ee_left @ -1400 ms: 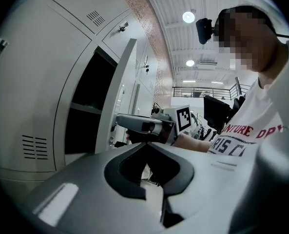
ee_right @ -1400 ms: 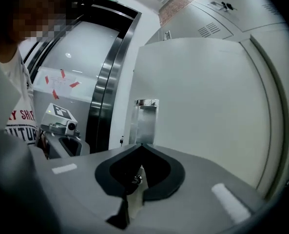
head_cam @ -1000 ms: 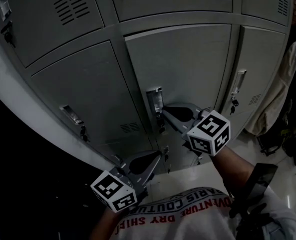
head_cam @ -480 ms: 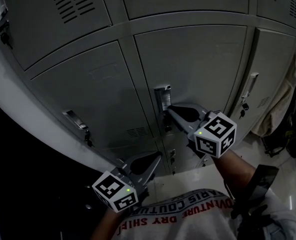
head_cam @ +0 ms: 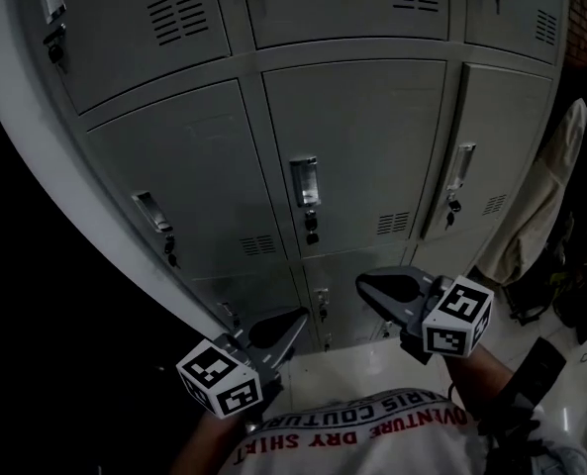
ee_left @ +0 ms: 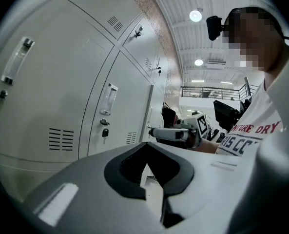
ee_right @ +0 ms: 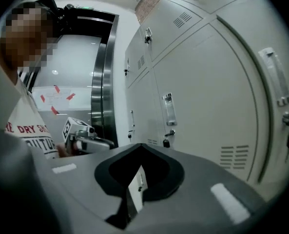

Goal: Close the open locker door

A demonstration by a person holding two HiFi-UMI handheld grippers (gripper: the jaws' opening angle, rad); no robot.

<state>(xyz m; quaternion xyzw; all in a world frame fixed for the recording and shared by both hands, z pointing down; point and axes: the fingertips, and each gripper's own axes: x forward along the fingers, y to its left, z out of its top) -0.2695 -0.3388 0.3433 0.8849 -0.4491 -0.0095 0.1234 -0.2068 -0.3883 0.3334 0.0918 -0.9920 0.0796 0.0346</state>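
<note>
Centre locker door (head_cam: 357, 156) looks flush w/ its frame. Right gripper (head_cam: 364, 284) just below door, clear of it, jaws pinched together, empty. Left gripper (head_cam: 297, 318) lower-left of door, same. Risk: if the latch hasn't caught, door could swing open unattended.

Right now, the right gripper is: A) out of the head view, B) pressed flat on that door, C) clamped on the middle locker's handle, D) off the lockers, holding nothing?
D. In the head view the right gripper hangs well below the middle locker's handle, touching no door, and its own view shows the jaws together with nothing between them.
</note>
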